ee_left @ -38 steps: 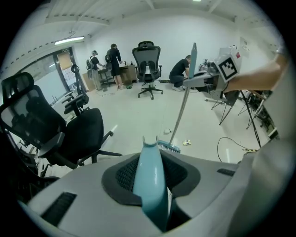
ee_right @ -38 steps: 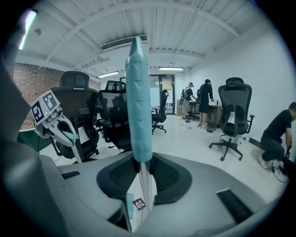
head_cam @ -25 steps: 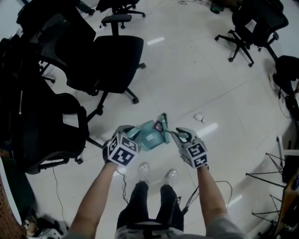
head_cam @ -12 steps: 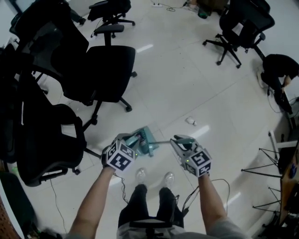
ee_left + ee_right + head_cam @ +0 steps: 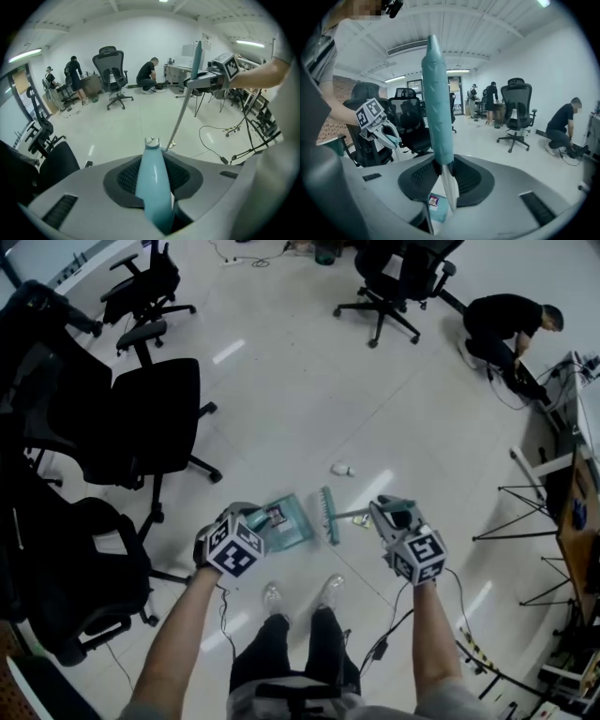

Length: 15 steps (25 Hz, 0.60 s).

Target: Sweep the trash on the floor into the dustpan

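Observation:
My left gripper [image 5: 255, 519] is shut on the pale blue handle [image 5: 152, 183] of the teal dustpan [image 5: 286, 522], which is low over the floor in front of my feet. To its right, my right gripper [image 5: 382, 510] is shut on the teal grip [image 5: 438, 108] of the broom. The broom's thin pole runs down to the teal broom head [image 5: 328, 515], just beside the pan. A white piece of trash [image 5: 342, 469] lies on the floor beyond them. A small scrap [image 5: 361, 520] sits by the pole.
Black office chairs [image 5: 141, 418] crowd the left, and another chair [image 5: 394, 277] stands at the back. A person [image 5: 511, 315] crouches at the far right. Tripod legs [image 5: 530, 521] and cables [image 5: 394, 634] lie on the right of the floor.
Broom and dustpan, held close together a second ago, have come apart. The broom head swung right as my right gripper moved right and up. The dustpan shifted slightly left.

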Available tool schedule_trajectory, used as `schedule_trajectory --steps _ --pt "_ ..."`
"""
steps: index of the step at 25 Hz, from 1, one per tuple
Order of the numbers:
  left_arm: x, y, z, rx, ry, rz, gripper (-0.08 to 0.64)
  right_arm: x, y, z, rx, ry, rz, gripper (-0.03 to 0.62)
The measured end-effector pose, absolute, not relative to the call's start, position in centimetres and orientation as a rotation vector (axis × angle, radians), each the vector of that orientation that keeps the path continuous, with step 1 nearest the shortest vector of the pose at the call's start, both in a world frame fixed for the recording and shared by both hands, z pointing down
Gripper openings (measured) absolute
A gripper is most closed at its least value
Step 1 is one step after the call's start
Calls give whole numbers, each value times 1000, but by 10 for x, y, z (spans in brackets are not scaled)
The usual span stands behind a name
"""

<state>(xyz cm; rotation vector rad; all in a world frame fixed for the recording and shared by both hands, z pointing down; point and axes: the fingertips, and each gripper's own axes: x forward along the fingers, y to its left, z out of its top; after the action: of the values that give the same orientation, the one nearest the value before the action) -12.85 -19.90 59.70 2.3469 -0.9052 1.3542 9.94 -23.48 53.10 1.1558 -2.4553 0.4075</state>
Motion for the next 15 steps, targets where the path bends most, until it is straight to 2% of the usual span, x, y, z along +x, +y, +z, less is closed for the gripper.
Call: schedule_trajectory --steps 7,11,15 --pt "-62 -212 610 2363 -732 1506 112 187 -262 555 1280 -2364 415 91" --pt "-37 -220 616 2367 -696 1535 112 198 -250 595 1274 -2331 463 91" --pt "-24 -233 619 2385 -691 1522 112 180 -228 625 1234 -2346 574 94"
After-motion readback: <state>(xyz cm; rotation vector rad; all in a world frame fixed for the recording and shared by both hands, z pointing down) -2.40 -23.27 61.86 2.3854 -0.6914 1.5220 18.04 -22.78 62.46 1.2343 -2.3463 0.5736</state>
